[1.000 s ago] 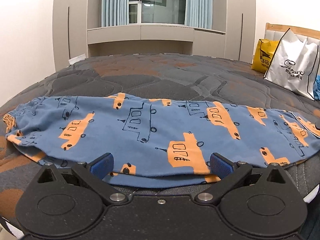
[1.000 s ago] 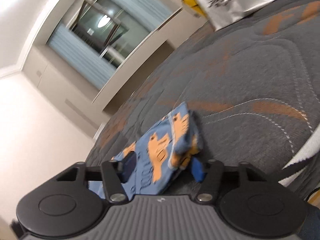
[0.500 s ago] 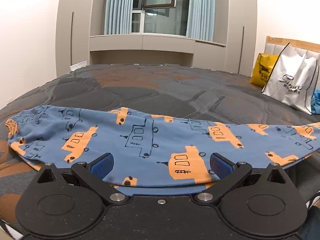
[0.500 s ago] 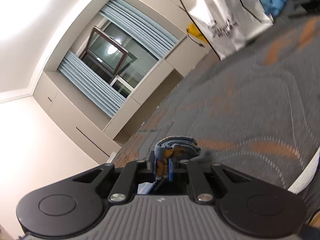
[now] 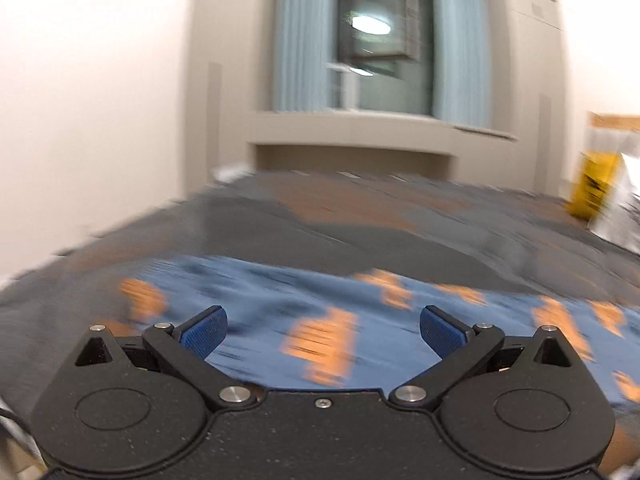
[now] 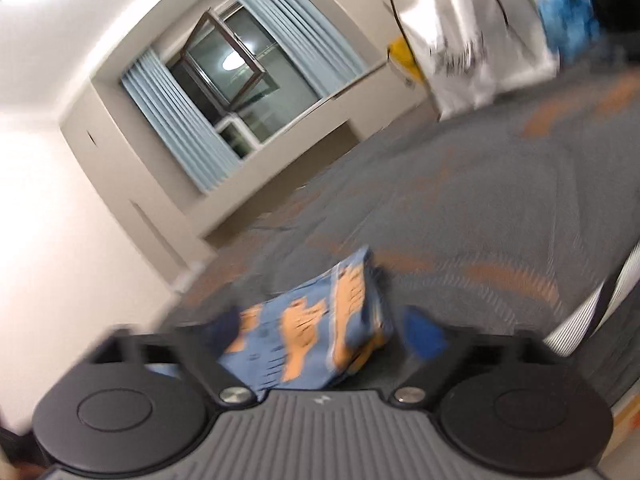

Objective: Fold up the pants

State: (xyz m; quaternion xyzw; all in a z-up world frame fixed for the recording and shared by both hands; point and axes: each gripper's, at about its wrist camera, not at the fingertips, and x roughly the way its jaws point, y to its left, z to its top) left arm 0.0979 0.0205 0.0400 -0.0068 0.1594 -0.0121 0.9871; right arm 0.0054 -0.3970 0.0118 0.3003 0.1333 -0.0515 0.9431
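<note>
Lying flat across the near edge of the grey quilted bed with orange patches, the blue cotton pants printed with orange vehicles look light, thin and very soft, so I judge they will bend and sag wherever they are not supported, and the layers can slide over each other when one end is lifted. In my judgement the best places to take hold are the edges where the cloth is doubled, such as the folded end or the elastic waist, because a pinch in the middle of one layer would only pull up a small tent. The left hand-held gripper has its blue pads wide apart above the near edge of the cloth and nothing is between them that they press. The right hand-held gripper has just been opening; its pads now stand apart on both sides of the bunched, folded end of the pants, which sits between them but is not squeezed. Counting: one pair of pants, two grippers, one white paper shopping bag, one yellow bag beside it, and one bed; both views are blurred
</note>
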